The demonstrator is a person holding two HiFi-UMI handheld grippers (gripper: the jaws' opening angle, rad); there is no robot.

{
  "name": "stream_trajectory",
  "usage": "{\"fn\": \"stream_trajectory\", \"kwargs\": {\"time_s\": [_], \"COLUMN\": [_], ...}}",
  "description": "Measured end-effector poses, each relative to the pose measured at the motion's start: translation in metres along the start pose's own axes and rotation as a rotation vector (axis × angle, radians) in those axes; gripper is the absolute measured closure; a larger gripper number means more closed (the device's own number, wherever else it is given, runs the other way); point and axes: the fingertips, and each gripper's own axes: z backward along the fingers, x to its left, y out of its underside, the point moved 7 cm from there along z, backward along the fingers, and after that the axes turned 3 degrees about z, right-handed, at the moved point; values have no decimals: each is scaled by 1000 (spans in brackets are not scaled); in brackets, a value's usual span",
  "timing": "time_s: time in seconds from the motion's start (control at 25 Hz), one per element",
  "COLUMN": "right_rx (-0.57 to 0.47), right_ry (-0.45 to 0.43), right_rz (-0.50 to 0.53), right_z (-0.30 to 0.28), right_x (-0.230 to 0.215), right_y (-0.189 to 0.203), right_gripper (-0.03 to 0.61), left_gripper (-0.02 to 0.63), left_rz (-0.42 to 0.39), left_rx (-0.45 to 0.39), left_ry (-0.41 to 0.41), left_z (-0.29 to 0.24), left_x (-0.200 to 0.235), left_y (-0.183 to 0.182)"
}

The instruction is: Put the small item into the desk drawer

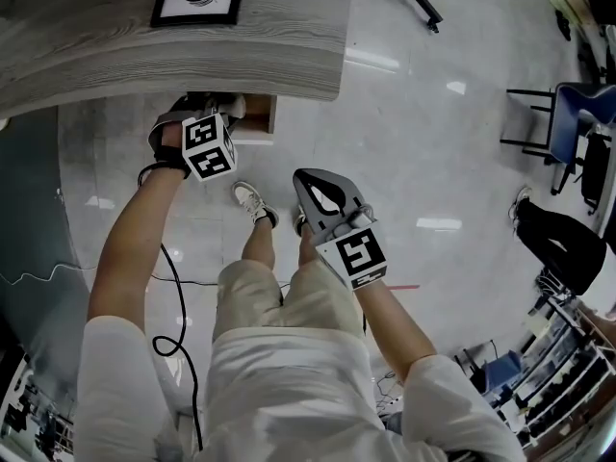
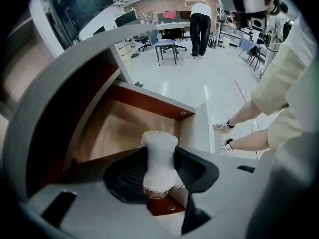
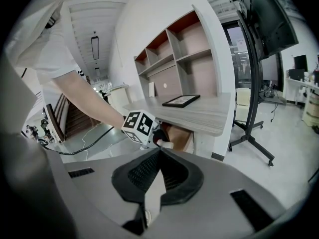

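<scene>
small item (image 2: 159,142): white, frayed, waisted | left claw (image 2: 159,156): grasping it over drawer (image 2: 117,128) | right claw (image 3: 158,151): clenched, empty

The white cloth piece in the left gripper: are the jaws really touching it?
Touching. The left gripper view shows the left gripper's black pads pressing the white cloth piece from both sides, pinching its middle.

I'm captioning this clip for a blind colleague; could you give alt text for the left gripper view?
The left gripper, with black ribbed jaws, pinches a small white frayed-edged fabric item over an open wood-lined desk drawer under a curved grey desktop. At right, the person's legs and white sneakers stand on a pale floor.
</scene>
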Motion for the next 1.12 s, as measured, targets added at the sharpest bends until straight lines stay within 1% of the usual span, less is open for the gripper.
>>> {"fn": "stream_trajectory", "kwargs": {"time_s": [0.12, 0.36, 0.64, 0.88, 1.12], "right_rx": [3, 15, 14, 30, 35], "right_ry": [4, 2, 0, 8, 8], "right_rz": [-4, -9, -2, -11, -15], "right_z": [-1, -4, -7, -9, -12], "right_x": [0, 2, 1, -2, -4], "right_y": [1, 2, -1, 0, -1], "right_gripper": [580, 581, 581, 580, 581], "left_gripper": [451, 451, 451, 451, 451], "left_rz": [-14, -13, -44, -63, -67], "left_rx": [3, 3, -4, 14, 16], "left_ry": [13, 19, 55, 92, 120], "left_z": [-4, -10, -13, -20, -24], "left_x": [1, 6, 4, 0, 1], "left_y": [-1, -2, -7, -5, -5]}}
